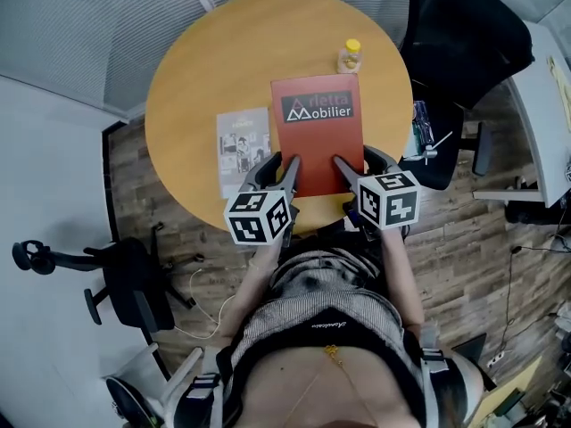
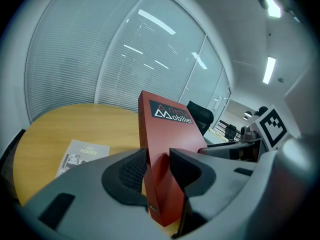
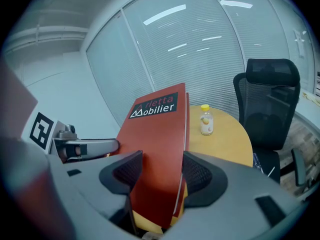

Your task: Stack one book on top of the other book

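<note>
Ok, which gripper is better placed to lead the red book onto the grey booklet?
Left, probably. Both clamp the red book at its near edge, but the left gripper holds the corner next to the grey booklet; the right gripper is on the far side.

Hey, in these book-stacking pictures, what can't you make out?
1. Near edge of the red book: head view, covered by the left gripper and right gripper; whether it touches the table is unclear.
2. Cover print of the grey booklet: too small in head view; partly hidden by the gripper's body in the left gripper view.
3. Label of the bottle: too small in head and right gripper views.
</note>
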Motion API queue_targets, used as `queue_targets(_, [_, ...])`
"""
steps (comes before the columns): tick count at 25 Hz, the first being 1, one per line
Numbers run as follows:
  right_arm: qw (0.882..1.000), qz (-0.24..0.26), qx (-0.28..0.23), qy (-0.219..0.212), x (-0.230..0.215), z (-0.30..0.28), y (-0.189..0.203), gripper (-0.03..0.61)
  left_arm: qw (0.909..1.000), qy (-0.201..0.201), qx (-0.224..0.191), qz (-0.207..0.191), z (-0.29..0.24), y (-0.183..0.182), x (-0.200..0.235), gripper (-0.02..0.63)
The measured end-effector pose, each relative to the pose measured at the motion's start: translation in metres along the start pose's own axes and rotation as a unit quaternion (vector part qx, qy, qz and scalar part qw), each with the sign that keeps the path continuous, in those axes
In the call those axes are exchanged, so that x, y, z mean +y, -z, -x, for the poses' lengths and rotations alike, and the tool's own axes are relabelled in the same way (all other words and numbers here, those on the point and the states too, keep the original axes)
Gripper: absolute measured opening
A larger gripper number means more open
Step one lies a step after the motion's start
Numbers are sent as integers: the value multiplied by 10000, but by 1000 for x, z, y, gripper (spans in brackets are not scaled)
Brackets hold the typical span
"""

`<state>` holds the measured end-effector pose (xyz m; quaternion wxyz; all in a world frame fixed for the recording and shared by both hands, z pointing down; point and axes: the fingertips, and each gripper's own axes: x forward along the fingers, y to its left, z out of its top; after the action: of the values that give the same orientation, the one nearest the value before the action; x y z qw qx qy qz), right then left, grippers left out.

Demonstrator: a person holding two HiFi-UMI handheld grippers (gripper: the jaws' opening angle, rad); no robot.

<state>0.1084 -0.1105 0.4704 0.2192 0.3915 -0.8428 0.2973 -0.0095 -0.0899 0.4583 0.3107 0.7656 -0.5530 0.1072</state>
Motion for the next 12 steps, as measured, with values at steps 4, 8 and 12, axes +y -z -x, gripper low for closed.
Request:
queue_targets(4, [10000,18,0,50,25,-14,-3,256,10000,37,8,37,13,-4,25,133])
queue_targets(8, [10000,16,17,66,54,-33,-4,256,10000,65,22,43,28,-7,57,133])
queue_targets(12, [9999,58,44,100,99,-60,-5,256,9999,97,61,75,52,-9,103,133])
